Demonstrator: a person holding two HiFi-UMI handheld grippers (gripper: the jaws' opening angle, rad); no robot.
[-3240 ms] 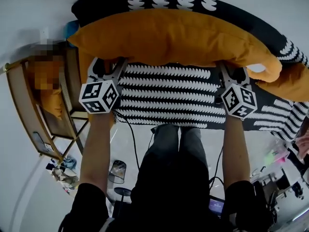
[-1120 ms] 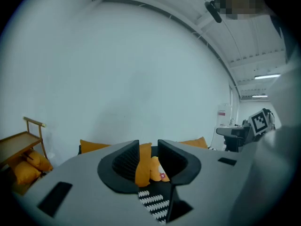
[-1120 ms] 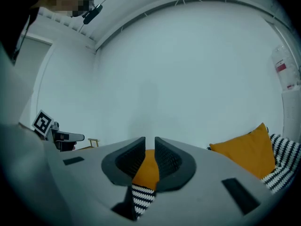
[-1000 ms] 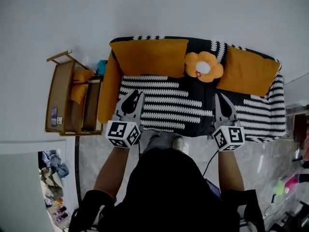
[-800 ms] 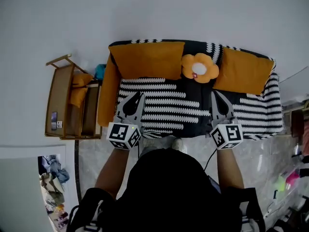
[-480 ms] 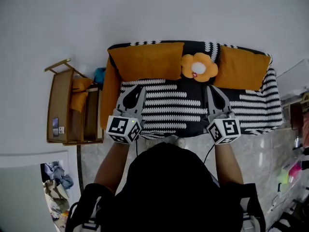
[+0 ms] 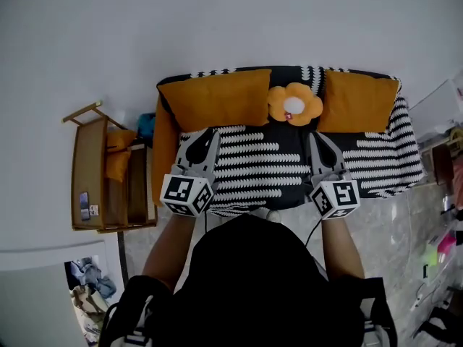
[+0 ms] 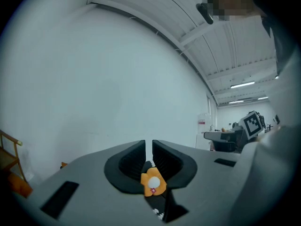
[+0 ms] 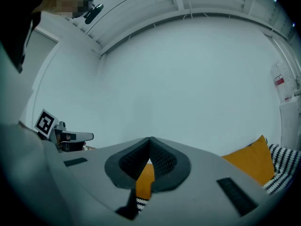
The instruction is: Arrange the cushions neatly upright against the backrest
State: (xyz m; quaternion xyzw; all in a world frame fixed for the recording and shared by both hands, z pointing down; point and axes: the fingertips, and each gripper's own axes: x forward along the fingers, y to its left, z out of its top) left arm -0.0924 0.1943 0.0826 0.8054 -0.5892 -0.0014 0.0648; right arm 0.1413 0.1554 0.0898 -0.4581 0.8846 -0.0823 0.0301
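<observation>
Head view: on the sofa [image 7: 289, 166] at 12 o'clock, a long cushion [image 7: 215, 98], a flower cushion [image 7: 294, 104] and a square cushion [image 7: 357, 100] stand upright against the backrest. A side cushion [image 7: 165, 150] leans at the sofa's 9 o'clock end. The left gripper [image 7: 209, 131] has just been closing its jaws, now nearly together with nothing between them. The right gripper [image 7: 316, 136] has its jaws pressed together, empty.

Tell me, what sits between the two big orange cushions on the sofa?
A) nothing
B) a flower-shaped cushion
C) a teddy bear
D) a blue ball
B: a flower-shaped cushion, orange with a white middle, stands between the long orange cushion and the square orange cushion.
</observation>
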